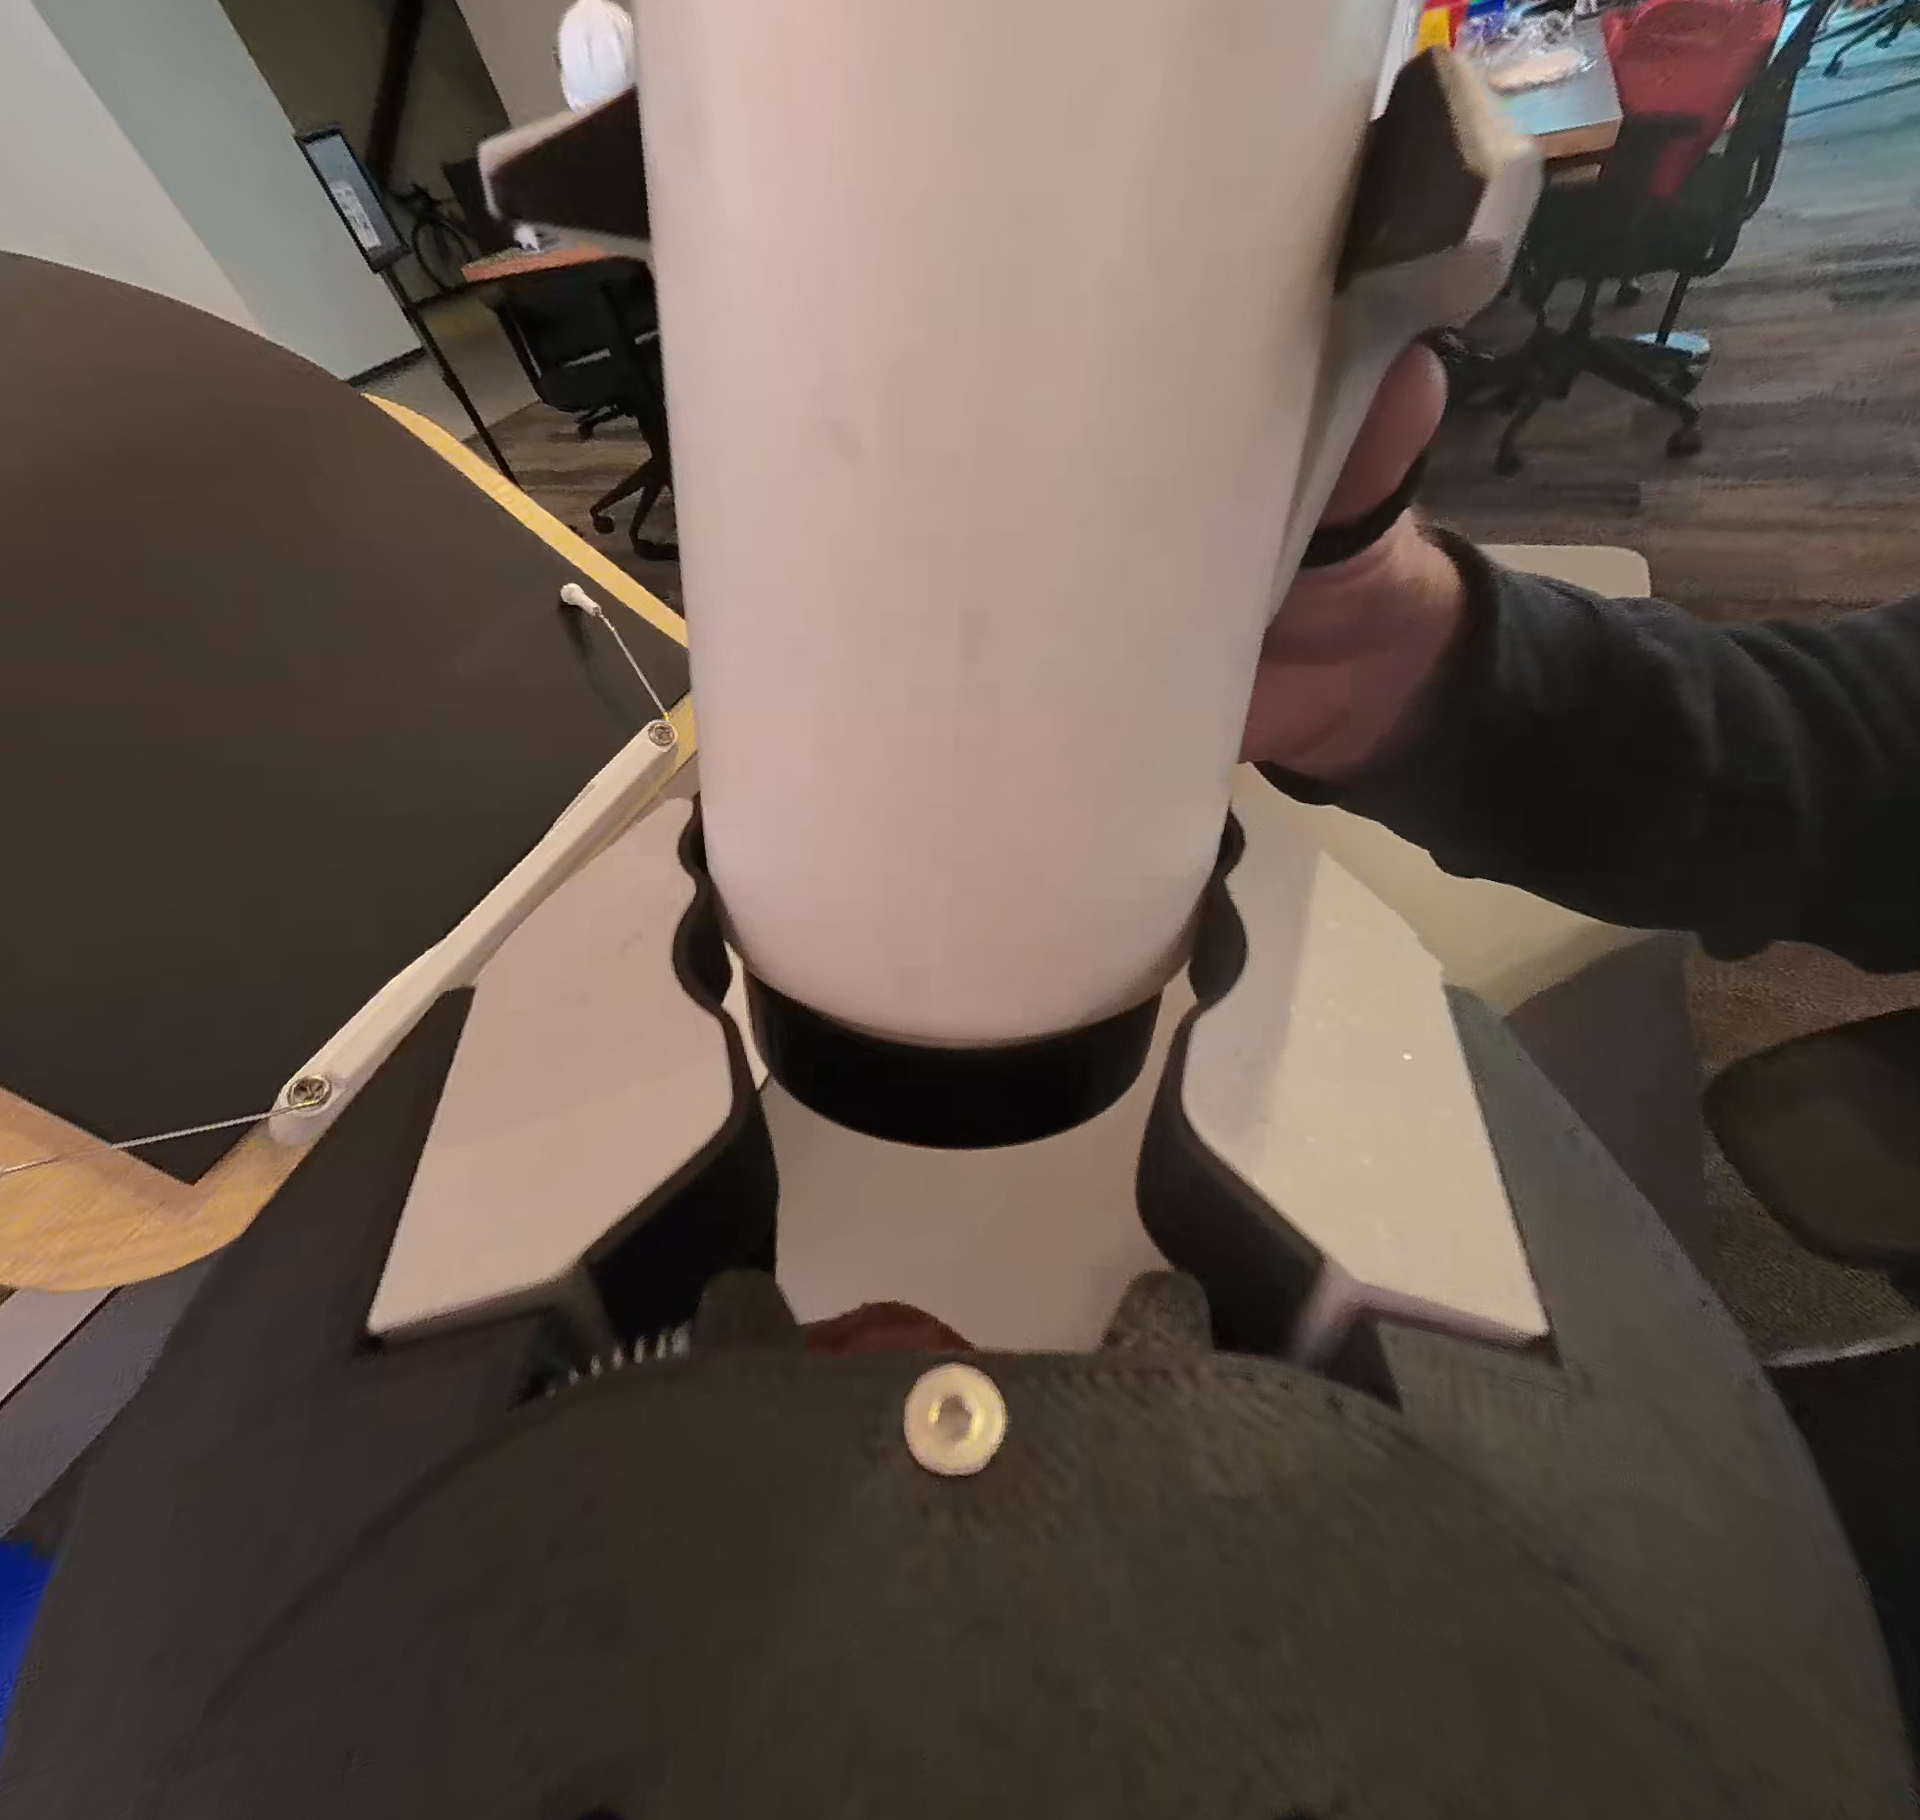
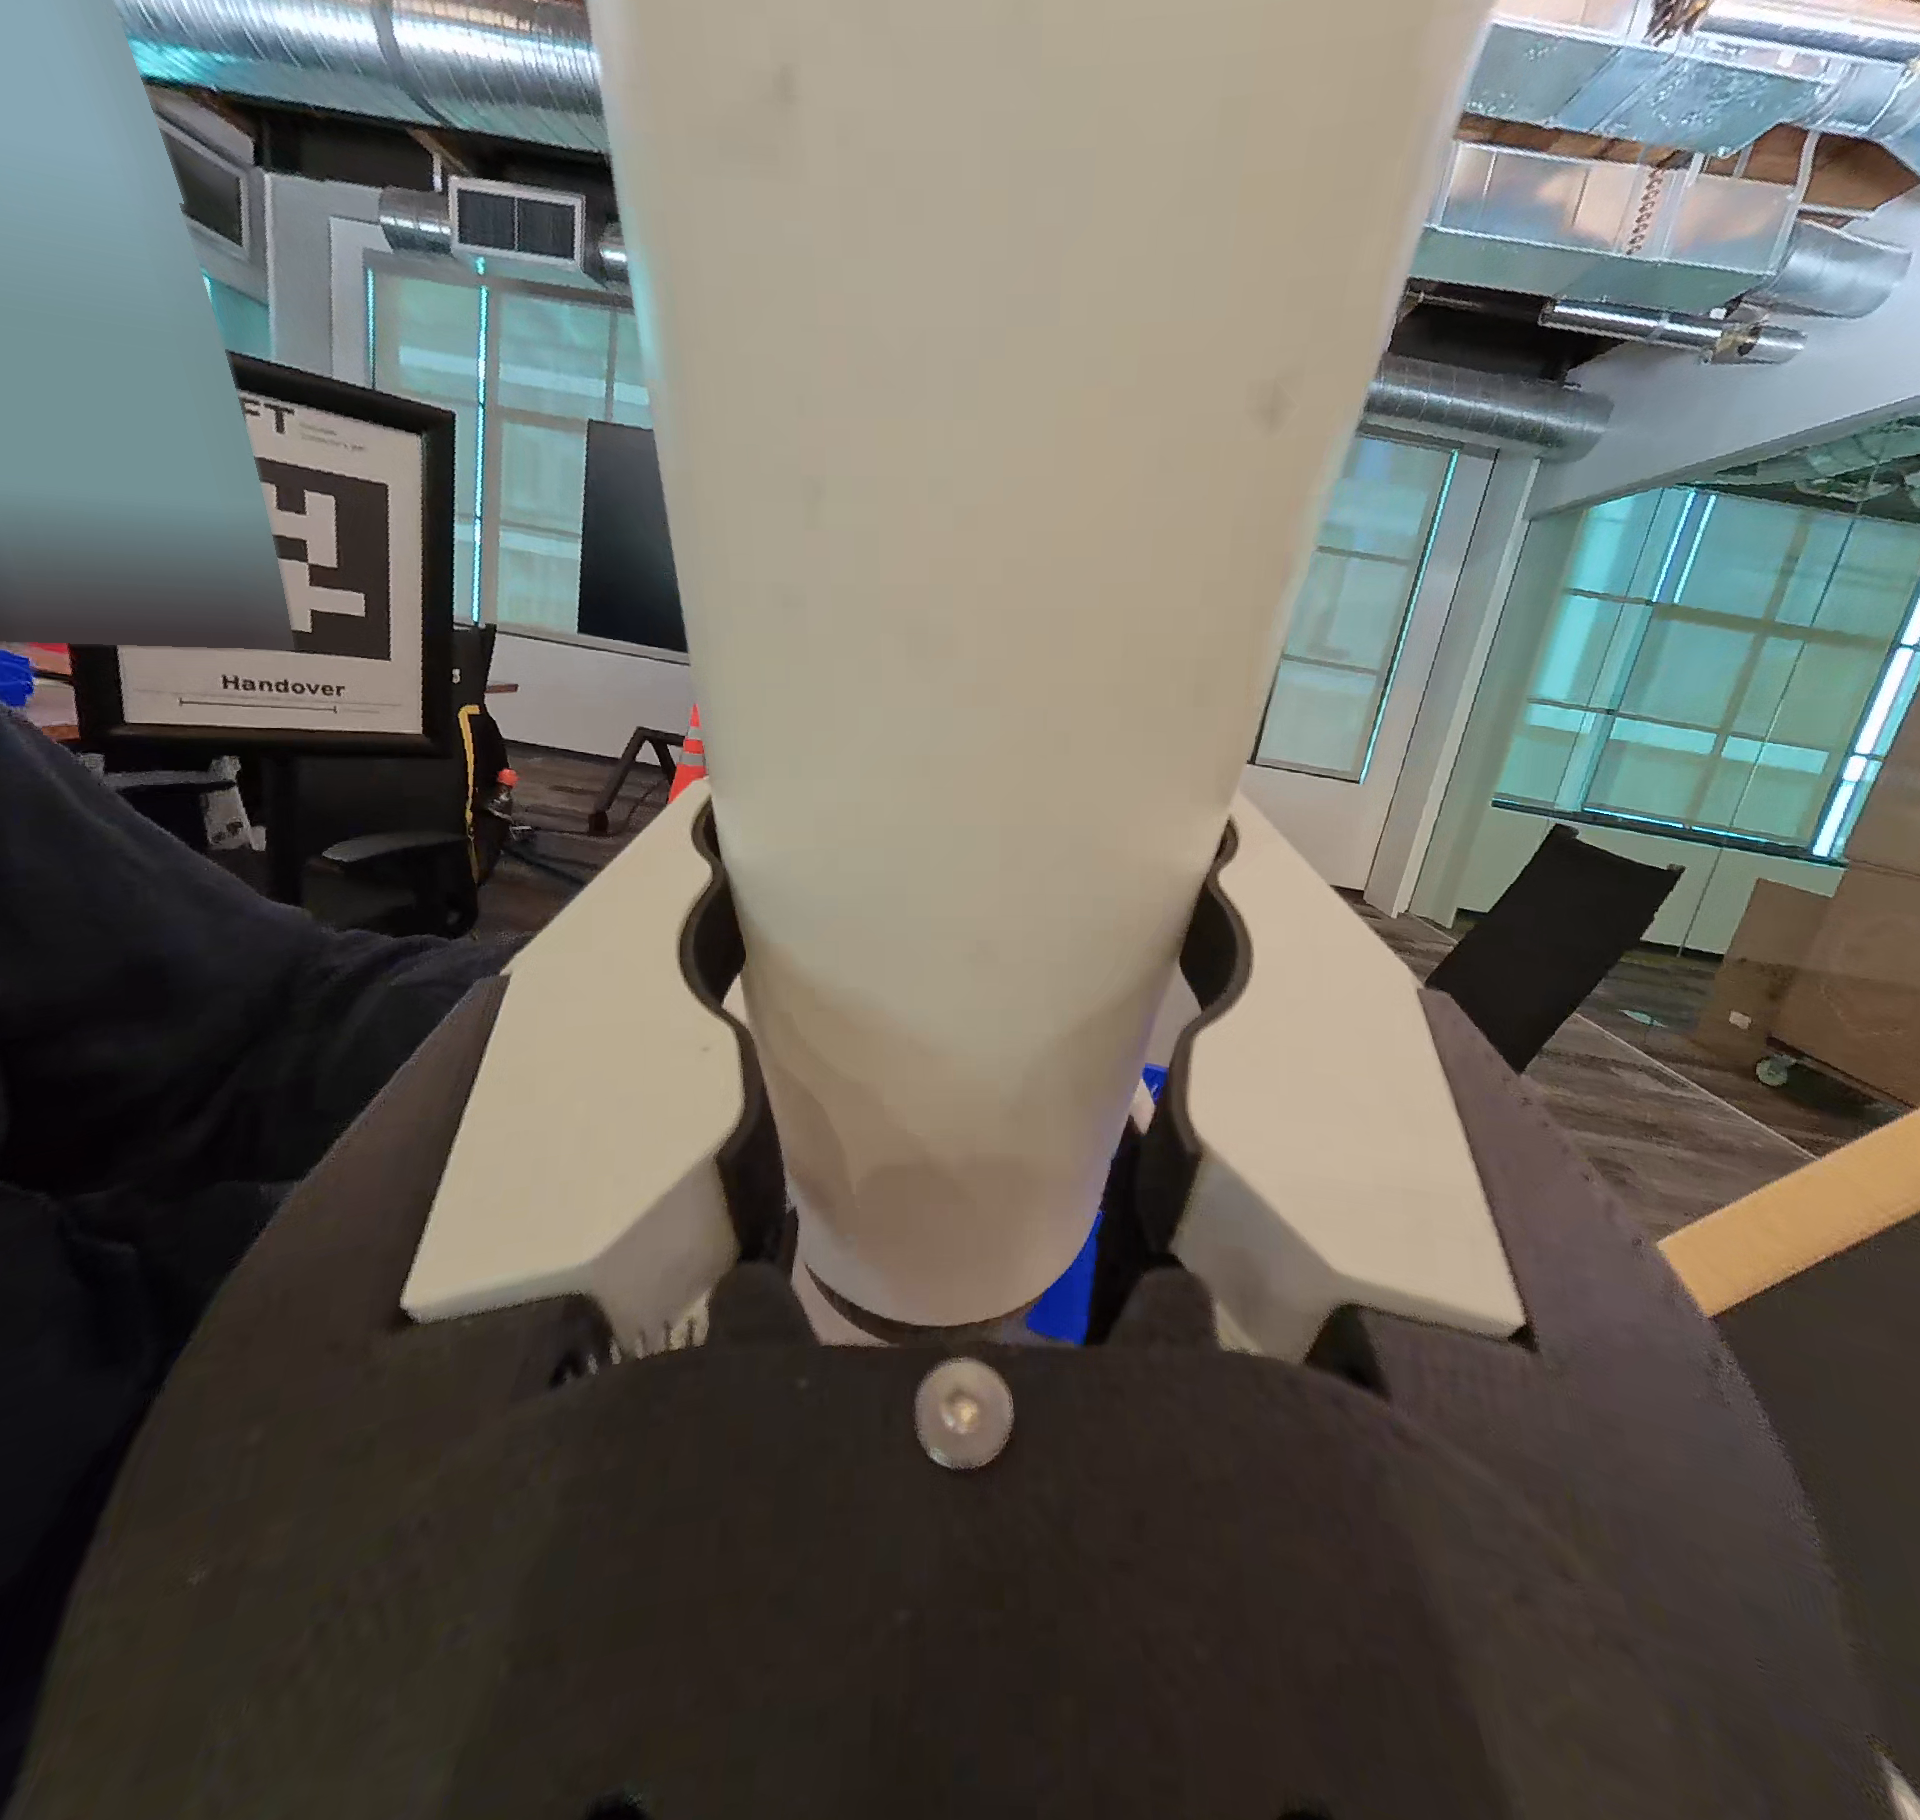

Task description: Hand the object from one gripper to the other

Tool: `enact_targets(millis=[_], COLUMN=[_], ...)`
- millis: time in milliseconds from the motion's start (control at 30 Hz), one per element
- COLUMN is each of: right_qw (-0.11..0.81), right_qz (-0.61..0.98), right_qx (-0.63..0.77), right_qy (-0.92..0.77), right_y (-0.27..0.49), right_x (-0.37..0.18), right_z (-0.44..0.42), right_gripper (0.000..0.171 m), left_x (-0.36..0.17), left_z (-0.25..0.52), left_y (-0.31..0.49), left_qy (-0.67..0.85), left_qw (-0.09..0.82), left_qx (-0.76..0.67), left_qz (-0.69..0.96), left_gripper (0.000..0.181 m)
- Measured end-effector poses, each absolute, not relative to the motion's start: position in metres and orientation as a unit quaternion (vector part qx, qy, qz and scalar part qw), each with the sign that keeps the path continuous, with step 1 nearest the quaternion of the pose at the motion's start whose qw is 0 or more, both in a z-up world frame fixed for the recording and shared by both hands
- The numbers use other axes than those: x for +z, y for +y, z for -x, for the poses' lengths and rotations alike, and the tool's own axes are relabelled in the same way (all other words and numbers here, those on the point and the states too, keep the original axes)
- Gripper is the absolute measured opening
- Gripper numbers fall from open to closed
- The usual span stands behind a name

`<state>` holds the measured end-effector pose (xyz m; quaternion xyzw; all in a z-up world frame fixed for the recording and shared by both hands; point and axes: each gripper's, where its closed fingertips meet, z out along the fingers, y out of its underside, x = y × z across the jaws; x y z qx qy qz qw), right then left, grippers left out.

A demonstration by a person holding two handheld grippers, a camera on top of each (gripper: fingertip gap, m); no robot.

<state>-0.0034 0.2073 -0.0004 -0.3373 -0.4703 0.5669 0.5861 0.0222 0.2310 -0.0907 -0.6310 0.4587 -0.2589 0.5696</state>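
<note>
I have the white bottle (image 1: 956, 482) caught between both tools. My left gripper (image 1: 961, 897) is closed on its lower body, dark pads (image 1: 698, 929) pressed to either side just above the black cap (image 1: 951, 1079), which points back at the camera. Farther up the bottle, my right gripper (image 2: 966, 897) clamps it too; in the left view its fingers (image 1: 1423, 170) straddle the body, with a hand (image 1: 1351, 648) in a dark sleeve (image 1: 1621, 752) behind them. A dark table (image 1: 260, 648) lies to the left, below the bottle.
</note>
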Motion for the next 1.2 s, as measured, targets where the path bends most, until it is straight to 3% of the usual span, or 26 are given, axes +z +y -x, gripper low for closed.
enact_targets(millis=[233,300,733,967,1200], right_qw=[0.583,0.593,0.628,0.616,0.617], right_qz=[0.352,0.355,0.415,0.434,0.337], right_qx=[0.544,0.528,0.33,0.047,-0.262], right_qy=[-0.49,-0.494,-0.569,-0.656,-0.661], right_y=[0.208,0.21,0.216,0.234,0.253], right_x=[-0.001,0.001,-0.009,-0.036,-0.043], right_z=[0.002,-0.004,-0.065,-0.066,-0.064], right_gripper=[0.087,0.097,0.107,0.113,0.118], left_x=[-0.088,-0.089,-0.08,-0.077,-0.076], left_z=[-0.017,-0.013,0.046,0.049,0.049], left_y=[0.236,0.238,0.254,0.258,0.258], left_qy=[0.465,0.481,0.591,0.616,0.622], left_qw=[0.589,0.582,0.503,0.475,0.452], left_qx=[-0.223,-0.195,0.114,0.187,0.194], left_qz=[0.622,0.626,0.62,0.6,0.609], left_gripper=[0.087,0.087,0.087,0.087,0.086])
